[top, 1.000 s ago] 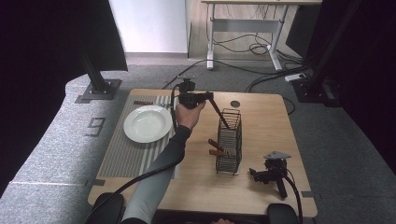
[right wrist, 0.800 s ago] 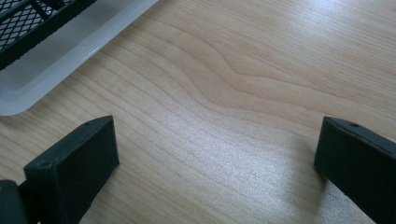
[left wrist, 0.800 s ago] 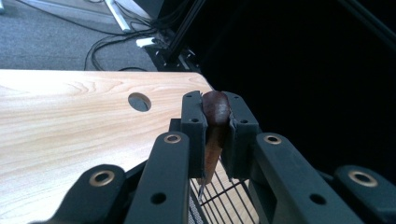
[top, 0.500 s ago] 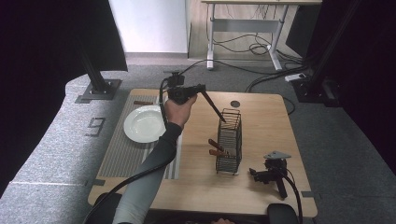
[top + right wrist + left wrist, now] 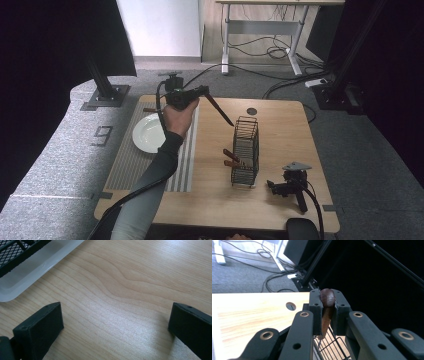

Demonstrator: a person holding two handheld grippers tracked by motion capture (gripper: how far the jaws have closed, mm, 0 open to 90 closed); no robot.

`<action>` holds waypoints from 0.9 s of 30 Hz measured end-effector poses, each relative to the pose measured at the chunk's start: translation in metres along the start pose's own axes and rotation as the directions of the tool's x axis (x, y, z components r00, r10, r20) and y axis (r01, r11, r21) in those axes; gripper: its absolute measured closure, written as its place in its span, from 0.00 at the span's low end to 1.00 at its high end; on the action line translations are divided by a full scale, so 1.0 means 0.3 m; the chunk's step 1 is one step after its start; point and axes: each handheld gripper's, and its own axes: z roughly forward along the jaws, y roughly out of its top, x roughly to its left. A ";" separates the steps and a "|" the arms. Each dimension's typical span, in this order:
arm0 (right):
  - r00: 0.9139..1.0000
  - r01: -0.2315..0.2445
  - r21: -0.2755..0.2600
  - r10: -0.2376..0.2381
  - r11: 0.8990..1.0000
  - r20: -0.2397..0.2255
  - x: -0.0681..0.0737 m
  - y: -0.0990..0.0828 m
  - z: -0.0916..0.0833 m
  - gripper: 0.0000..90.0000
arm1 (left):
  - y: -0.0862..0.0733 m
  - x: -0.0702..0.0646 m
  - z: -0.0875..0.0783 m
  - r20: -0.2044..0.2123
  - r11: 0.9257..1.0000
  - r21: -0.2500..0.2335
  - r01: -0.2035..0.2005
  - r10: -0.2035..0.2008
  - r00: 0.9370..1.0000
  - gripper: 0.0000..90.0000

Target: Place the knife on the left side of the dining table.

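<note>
Lifted up and back from wire rack since earlier frame: left gripper, clamped on brown handle of knife, blade slanting down toward rack top. Likely stiff, light, sharp; best held by handle. Right gripper wide open, empty, resting on desk.

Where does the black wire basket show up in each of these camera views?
High view: the wire basket stands upright on the table, right of centre.
Left gripper view: its rim wires peek out at the bottom, below the shut claw.
Right gripper view: its mesh bottom fills the top left corner, over a white tray.
Shared landmark: the light wooden table, seen in all three.
</note>
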 end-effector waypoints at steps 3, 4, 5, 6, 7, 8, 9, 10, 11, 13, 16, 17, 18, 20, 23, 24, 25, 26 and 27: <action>1.000 0.000 0.000 0.000 1.000 0.000 0.000 0.000 0.000 0.00 | -0.003 0.011 -0.034 -0.008 1.000 -0.012 0.008 -0.008 1.000 0.89; 1.000 0.000 0.000 0.000 1.000 0.000 0.000 0.000 0.000 0.00 | -0.005 0.014 -0.042 -0.009 1.000 -0.015 0.009 -0.009 1.000 0.89; 1.000 0.000 0.000 0.000 1.000 0.000 0.000 0.000 0.000 0.00 | -0.007 0.018 -0.052 -0.012 1.000 -0.017 0.011 -0.011 1.000 0.89; 1.000 0.000 0.000 0.000 1.000 0.000 0.000 0.000 0.000 0.00 | -0.010 0.022 -0.065 -0.016 1.000 -0.020 0.012 -0.012 1.000 0.89; 1.000 0.000 0.000 0.000 1.000 -0.001 0.000 0.000 0.000 0.00 | -0.013 0.027 -0.075 -0.019 1.000 -0.021 0.013 -0.013 1.000 0.89; 1.000 0.000 0.000 0.000 1.000 0.000 0.000 0.000 0.000 0.00 | -0.017 0.031 -0.085 -0.021 1.000 -0.024 0.015 -0.015 1.000 0.89; 1.000 0.000 0.000 0.000 1.000 0.000 0.000 0.000 0.000 0.00 | -0.019 0.035 -0.092 -0.024 1.000 -0.025 0.016 -0.016 1.000 0.89; 1.000 0.000 0.000 0.000 1.000 0.000 0.000 0.000 0.000 0.00 | -0.024 0.039 -0.103 -0.028 0.999 -0.026 0.018 -0.019 0.999 0.89; 1.000 0.000 0.000 0.000 1.000 0.000 0.000 0.000 0.000 0.00 | -0.029 0.045 -0.116 -0.032 0.999 -0.029 0.021 -0.022 0.999 0.89; 1.000 -0.002 0.000 0.002 1.000 0.000 0.000 0.000 0.000 0.00 | -0.038 0.054 -0.138 -0.040 0.999 -0.034 0.026 -0.027 0.999 0.89; 1.000 -0.002 -0.002 0.002 1.000 0.001 0.001 0.000 0.000 0.00 | -0.055 0.070 -0.176 -0.056 0.999 -0.040 0.030 -0.032 0.998 0.89; 1.000 -0.002 -0.002 0.002 1.000 0.001 0.001 0.000 0.000 0.00 | -0.059 0.074 -0.185 -0.059 0.998 -0.044 0.032 -0.035 0.998 0.89; 1.000 -0.002 -0.002 0.002 1.000 0.001 0.001 0.000 0.000 0.00 | -0.064 0.080 -0.197 -0.061 0.998 -0.047 0.037 -0.039 0.997 0.89; 1.000 -0.001 -0.001 0.001 1.000 0.001 0.000 0.000 0.000 0.00 | -0.078 0.093 -0.220 -0.066 0.998 -0.053 0.046 -0.049 0.997 0.89; 1.000 -0.003 -0.002 0.003 1.000 0.000 0.001 0.000 0.001 0.00 | -0.100 0.111 -0.246 -0.072 0.997 -0.058 0.060 -0.064 0.995 0.89; 1.000 -0.003 -0.002 0.003 1.000 0.001 0.001 0.000 0.001 0.00 | -0.105 0.116 -0.251 -0.073 0.996 -0.060 0.064 -0.069 0.995 0.89; 1.000 -0.002 -0.002 0.002 1.000 0.001 0.001 0.000 0.001 0.00 | -0.115 0.124 -0.261 -0.074 0.996 -0.061 0.071 -0.076 0.994 0.89; 1.000 -0.002 -0.002 0.002 1.000 0.001 0.001 0.000 0.001 0.00 | -0.121 0.129 -0.267 -0.076 0.995 -0.062 0.073 -0.078 0.994 0.89; 1.000 -0.002 -0.002 0.002 1.000 0.001 0.001 0.000 0.000 0.00 | -0.132 0.137 -0.277 -0.081 0.995 -0.062 0.078 -0.083 0.993 0.89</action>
